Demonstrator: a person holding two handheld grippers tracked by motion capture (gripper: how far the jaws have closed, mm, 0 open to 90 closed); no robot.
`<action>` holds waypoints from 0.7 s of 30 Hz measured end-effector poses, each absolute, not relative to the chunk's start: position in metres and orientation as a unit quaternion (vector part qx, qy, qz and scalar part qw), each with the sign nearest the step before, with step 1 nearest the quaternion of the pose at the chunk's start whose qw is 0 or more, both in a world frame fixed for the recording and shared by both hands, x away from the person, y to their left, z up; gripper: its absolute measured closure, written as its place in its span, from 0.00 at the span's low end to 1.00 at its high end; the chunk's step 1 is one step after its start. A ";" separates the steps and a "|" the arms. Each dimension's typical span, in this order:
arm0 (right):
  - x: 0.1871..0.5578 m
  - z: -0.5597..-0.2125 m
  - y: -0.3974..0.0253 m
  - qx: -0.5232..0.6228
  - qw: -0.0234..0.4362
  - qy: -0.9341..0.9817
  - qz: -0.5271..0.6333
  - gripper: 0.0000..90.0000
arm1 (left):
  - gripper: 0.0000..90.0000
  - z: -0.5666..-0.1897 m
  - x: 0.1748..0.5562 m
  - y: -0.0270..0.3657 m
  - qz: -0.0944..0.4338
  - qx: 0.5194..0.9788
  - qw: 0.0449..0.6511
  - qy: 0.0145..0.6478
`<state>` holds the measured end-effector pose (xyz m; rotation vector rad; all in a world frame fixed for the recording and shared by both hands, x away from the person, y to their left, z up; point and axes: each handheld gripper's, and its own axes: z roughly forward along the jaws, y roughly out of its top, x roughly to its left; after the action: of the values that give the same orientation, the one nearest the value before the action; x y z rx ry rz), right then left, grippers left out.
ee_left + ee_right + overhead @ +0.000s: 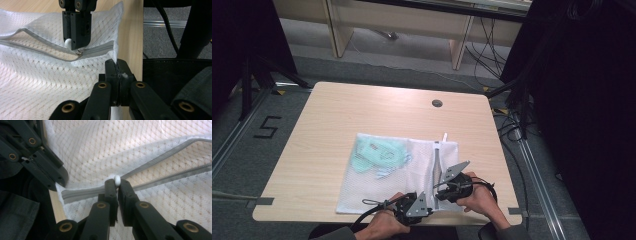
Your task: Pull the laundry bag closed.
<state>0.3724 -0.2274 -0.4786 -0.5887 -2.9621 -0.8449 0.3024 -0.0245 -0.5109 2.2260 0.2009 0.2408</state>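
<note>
White mesh laundry bag (pixel 399 175) lying flat on the wooden bench (pixel 322 145), toward the near edge, right of centre. Something mint-green (pixel 377 156) tucked inside, showing through the mesh on the left half; can't tell exactly what. Grey zipper (pixel 37 48) running along the bag's right side, partly undone, with the two sides gaping apart further along.

Left claw (pixel 117 67) down at the bag's near corner, right at the bench edge, clenched on the mesh fabric there, jaws pressed together with a bit of white cloth pinched between. Same claw seen from above (pixel 428 209) just at the bag's near edge, a hand (pixel 379 226) behind it.

Right claw (pixel 117 185) just beside it, sitting on the zipper line close to that corner, gripping the small white pull bead (pixel 117 179) at the slider, jaws nearly together around it. From the other side, same claw (pixel 76 46) coming straight down on the zipper, bead (pixel 67 43) peeking out beside the tips, little metal slider ring right below.

Grey floor and cables off the bench's right edge.
</note>
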 end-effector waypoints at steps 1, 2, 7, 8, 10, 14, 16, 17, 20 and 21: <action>0.371 -0.479 -0.227 -0.198 0.009 -0.943 -0.268 0.96 | 0.99 -0.511 0.302 -0.025 0.097 0.892 0.434 0.082; 0.371 -0.479 -0.226 -0.200 0.007 -0.942 -0.269 0.96 | 0.99 -0.511 0.302 -0.025 0.097 0.892 0.433 0.081; 0.374 -0.479 -0.226 -0.200 0.005 -0.942 -0.269 0.96 | 0.99 -0.511 0.302 -0.025 0.094 0.891 0.437 0.083; 0.376 -0.479 -0.227 -0.195 -0.001 -0.943 -0.269 0.96 | 0.99 -0.511 0.302 -0.025 0.094 0.891 0.437 0.083; 0.379 -0.478 -0.227 -0.188 -0.006 -0.945 -0.267 0.96 | 0.99 -0.511 0.302 -0.025 0.093 0.891 0.437 0.083; 0.381 -0.478 -0.227 -0.193 -0.007 -0.942 -0.273 0.96 | 0.99 -0.511 0.302 -0.025 0.092 0.889 0.440 0.086; 0.383 -0.477 -0.228 -0.192 -0.007 -0.944 -0.268 0.96 | 0.99 -0.511 0.302 -0.025 0.092 0.889 0.439 0.085; 0.384 -0.477 -0.227 -0.192 -0.008 -0.944 -0.268 0.96 | 0.99 -0.511 0.302 -0.025 0.092 0.890 0.439 0.084; 0.386 -0.478 -0.226 -0.191 -0.010 -0.945 -0.266 0.96 | 0.99 -0.511 0.302 -0.025 0.091 0.890 0.439 0.085; 0.386 -0.478 -0.226 -0.190 -0.013 -0.945 -0.266 0.96 | 0.99 -0.511 0.302 -0.025 0.091 0.890 0.439 0.085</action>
<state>0.3862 -0.2260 -0.4779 -0.6009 -2.9932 -0.8412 0.3016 -0.0251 -0.5109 2.2099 0.2119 0.2261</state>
